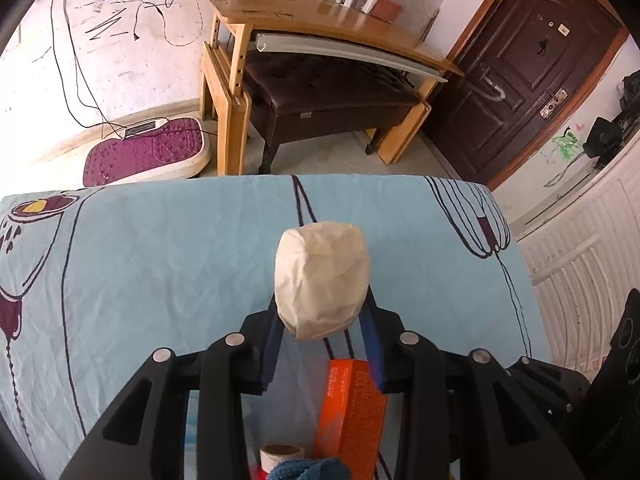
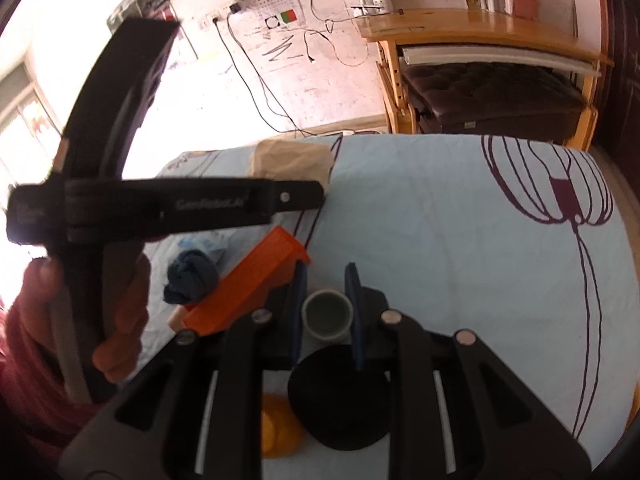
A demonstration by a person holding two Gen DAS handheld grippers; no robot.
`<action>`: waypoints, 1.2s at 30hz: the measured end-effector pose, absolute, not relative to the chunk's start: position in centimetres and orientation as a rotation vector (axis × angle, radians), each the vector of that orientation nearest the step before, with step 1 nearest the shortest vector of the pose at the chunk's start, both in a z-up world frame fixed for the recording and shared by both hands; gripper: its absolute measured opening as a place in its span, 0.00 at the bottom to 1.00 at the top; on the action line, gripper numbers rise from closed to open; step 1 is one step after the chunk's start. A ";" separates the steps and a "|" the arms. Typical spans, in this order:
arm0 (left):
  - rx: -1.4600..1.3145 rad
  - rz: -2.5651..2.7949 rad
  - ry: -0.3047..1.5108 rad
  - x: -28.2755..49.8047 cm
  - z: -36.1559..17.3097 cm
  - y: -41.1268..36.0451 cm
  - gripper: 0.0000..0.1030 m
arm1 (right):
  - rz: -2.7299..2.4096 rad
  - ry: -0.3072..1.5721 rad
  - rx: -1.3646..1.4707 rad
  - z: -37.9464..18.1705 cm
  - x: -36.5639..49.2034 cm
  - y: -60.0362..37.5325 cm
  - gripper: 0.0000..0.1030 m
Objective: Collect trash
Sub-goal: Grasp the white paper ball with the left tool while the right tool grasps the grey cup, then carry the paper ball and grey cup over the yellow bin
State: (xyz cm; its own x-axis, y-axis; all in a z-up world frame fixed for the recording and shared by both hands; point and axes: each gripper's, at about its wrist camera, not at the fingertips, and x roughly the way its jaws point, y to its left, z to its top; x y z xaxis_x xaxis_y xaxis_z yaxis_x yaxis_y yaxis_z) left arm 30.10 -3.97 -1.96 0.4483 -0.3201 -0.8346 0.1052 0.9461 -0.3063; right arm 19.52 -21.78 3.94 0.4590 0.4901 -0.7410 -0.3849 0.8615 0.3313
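Note:
A cream crumpled paper wad (image 1: 322,276) hangs above the blue tablecloth, and my left gripper (image 1: 322,306) is shut on it with a blue pad on each side. The right wrist view shows the same wad (image 2: 292,160) at the tip of that gripper, which a hand (image 2: 120,340) carries. My right gripper (image 2: 327,286) is shut on a small white cup (image 2: 327,314), its pads against both walls. An orange box (image 2: 248,284), a dark blue cloth ball (image 2: 192,276) and a white roll (image 1: 280,454) lie on the table beside the cup.
The table's light blue cloth (image 1: 160,260) has dark line drawings. A black round object (image 2: 340,400) and a yellow thing (image 2: 280,428) sit under the right gripper. Beyond the far edge stand a wooden desk (image 1: 320,20) with a dark stool (image 1: 328,92), a purple mat (image 1: 148,152) and a brown door (image 1: 532,64).

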 end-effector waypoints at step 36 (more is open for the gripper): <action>-0.091 -0.457 0.931 20.2 7.4 -16.2 0.30 | 0.369 0.714 0.361 9.5 13.3 -38.0 0.18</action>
State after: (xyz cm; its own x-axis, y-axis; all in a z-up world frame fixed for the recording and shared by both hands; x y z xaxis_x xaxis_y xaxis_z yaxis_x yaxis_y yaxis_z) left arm 20.23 -16.17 7.39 0.5092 -0.4175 -0.7526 0.3401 0.9009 -0.2697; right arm 13.34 -38.04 9.47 0.6973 0.4439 -0.5627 -0.2021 0.8750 0.4399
